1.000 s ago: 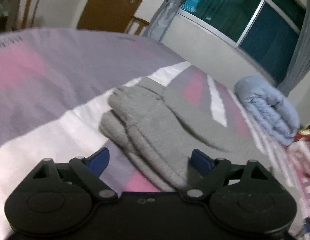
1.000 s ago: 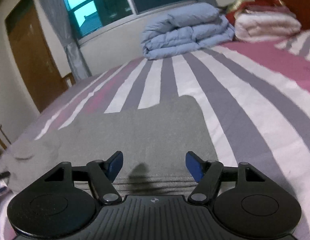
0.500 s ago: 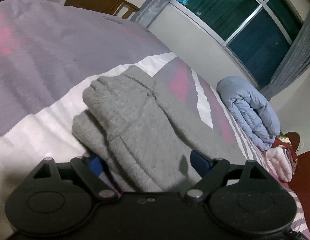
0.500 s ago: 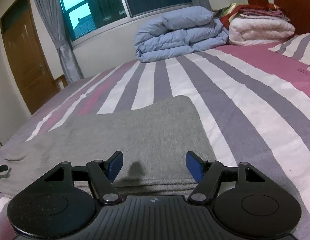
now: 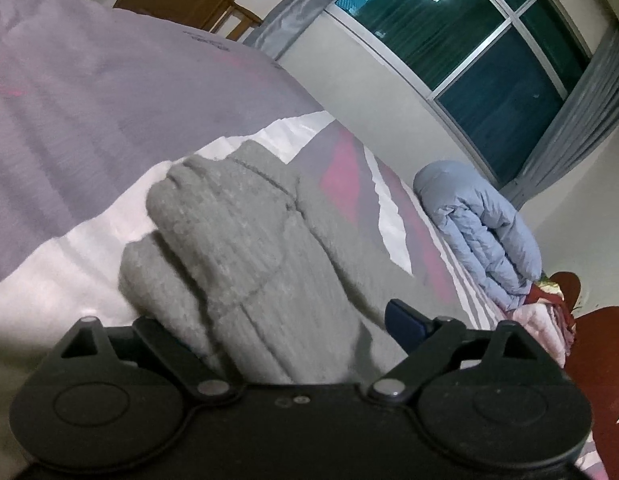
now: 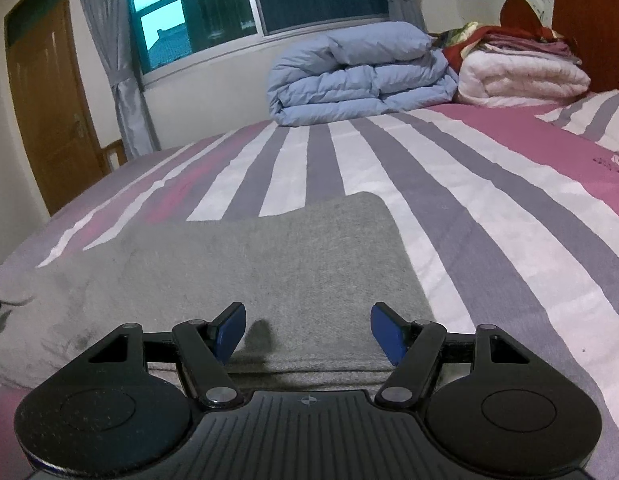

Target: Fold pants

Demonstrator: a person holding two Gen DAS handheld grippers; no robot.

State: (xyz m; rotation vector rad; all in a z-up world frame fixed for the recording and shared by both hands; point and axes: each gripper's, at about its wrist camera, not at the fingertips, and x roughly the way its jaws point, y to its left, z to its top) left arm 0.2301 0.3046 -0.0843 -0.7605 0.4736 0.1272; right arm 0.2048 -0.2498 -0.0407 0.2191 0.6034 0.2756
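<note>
Soft, limp grey pants (image 6: pixel 269 272): left claw (image 5: pixel 293 332) spread wide astride the ribbed cuffs, right claw (image 6: pixel 307 330) released over the near folded edge, both good holds.

One pair of grey pants (image 6: pixel 245 264) lies on one striped bed (image 6: pixel 489 208), filling the right-wrist view from 9 to 12 o'clock of the one right gripper (image 6: pixel 307 330); the left-wrist view shows one left gripper (image 5: pixel 293 332). At 12 to 1 o'clock: one blue duvet (image 6: pixel 357 74) and one white quilt (image 6: pixel 521 78). Also counted: one window (image 6: pixel 237 4), one door (image 6: pixel 49 100), one headboard (image 6: pixel 581 20).
</note>
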